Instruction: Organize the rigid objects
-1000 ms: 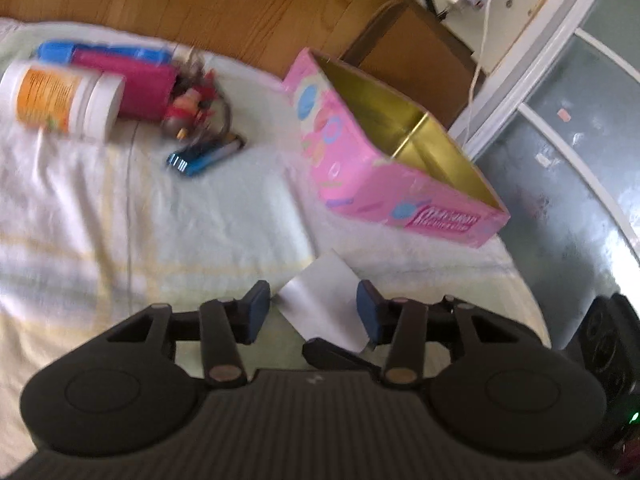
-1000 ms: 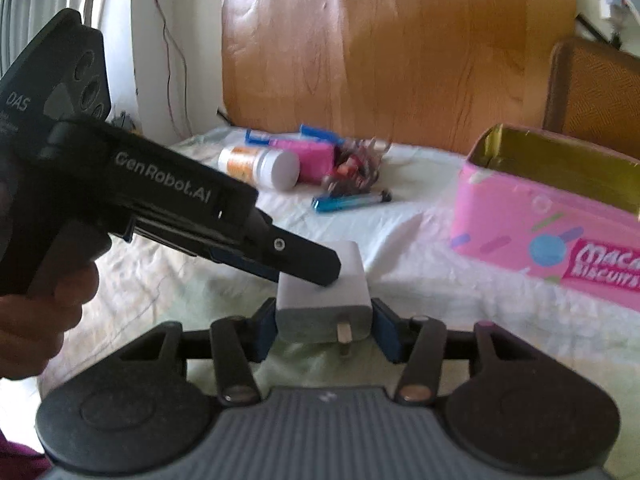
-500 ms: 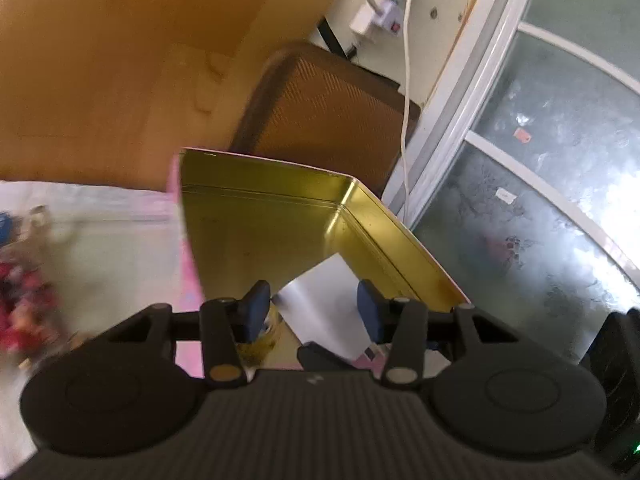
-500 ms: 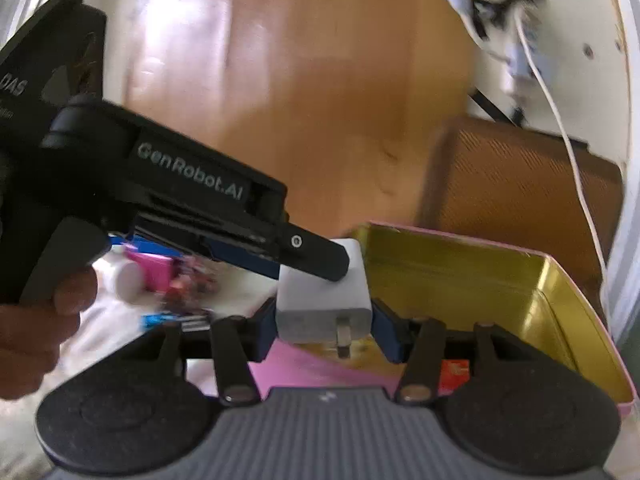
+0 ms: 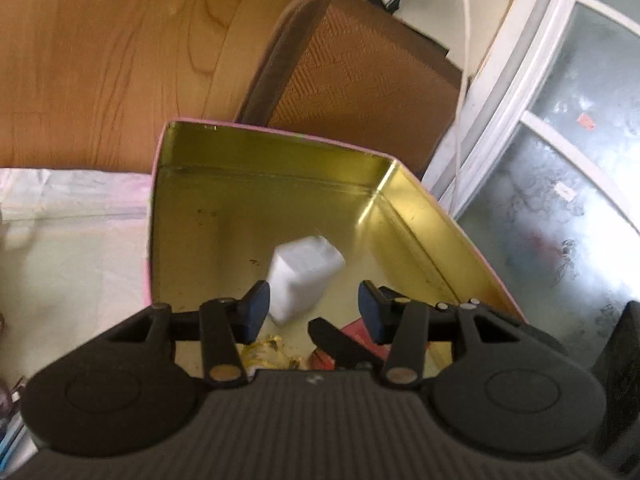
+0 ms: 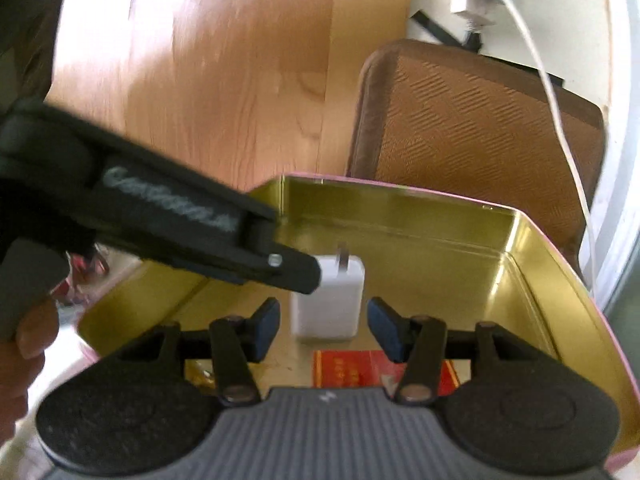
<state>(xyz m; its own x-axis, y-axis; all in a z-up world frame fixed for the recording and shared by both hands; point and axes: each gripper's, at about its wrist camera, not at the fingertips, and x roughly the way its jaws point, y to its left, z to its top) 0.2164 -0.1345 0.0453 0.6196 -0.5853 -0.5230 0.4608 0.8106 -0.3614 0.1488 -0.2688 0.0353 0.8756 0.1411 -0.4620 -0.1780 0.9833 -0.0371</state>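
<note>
The small white plastic plug-in charger block (image 5: 304, 276) (image 6: 330, 304) sat within the open rectangular tin with a pink outside and a shiny gold inside (image 5: 280, 168) (image 6: 400, 216), free of any pad, tilted, its metal prong pointing toward the tin's far wall; blur hid whether it touched the floor. A flat red card with gold print (image 6: 384, 372) lay on the tin's floor at the near end, beside some yellowish wrapper scraps (image 5: 272, 350).
</note>
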